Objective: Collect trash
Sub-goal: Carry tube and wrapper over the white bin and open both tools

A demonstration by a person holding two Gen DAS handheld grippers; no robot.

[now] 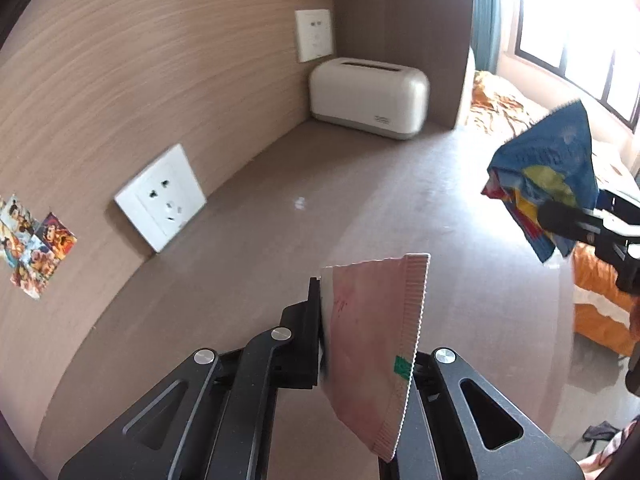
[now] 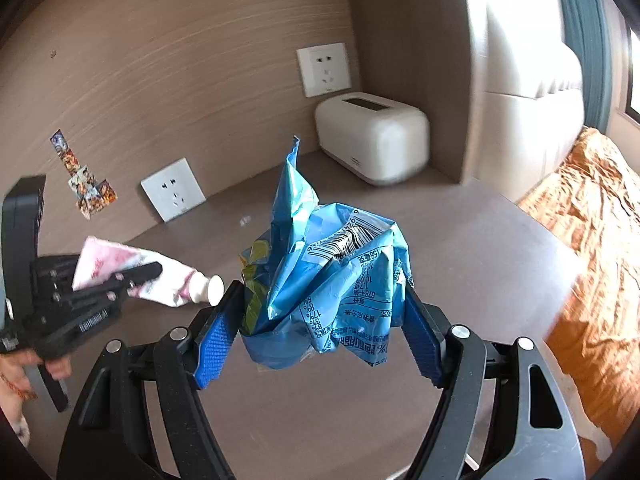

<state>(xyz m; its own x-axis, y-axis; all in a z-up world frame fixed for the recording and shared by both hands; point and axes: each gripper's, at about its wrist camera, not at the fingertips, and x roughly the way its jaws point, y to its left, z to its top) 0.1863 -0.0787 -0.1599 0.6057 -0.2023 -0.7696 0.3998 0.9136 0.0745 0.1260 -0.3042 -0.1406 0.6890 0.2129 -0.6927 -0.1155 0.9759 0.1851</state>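
My left gripper (image 1: 360,300) is shut on a flattened pink-and-white tube (image 1: 372,352), seen edge-on with its crimped end up. From the right wrist view the same tube (image 2: 176,284) shows its white cap, clamped in the left gripper (image 2: 148,272) above the brown desk top (image 2: 460,248). My right gripper (image 2: 322,292) has its blue pads (image 2: 216,340) pressed on both sides of a crumpled blue snack bag (image 2: 344,264). In the left wrist view that bag (image 1: 548,168) hangs in the right gripper (image 1: 568,220) at the right edge, clear of the desk.
A white toaster-like box (image 1: 368,96) stands in the back corner of the desk (image 1: 320,208). Two wall sockets (image 1: 160,196) (image 1: 314,34) and stickers (image 1: 32,244) are on the wooden wall. A tiny white scrap (image 1: 299,202) lies on the desk. A bed with orange cover (image 2: 592,220) is to the right.
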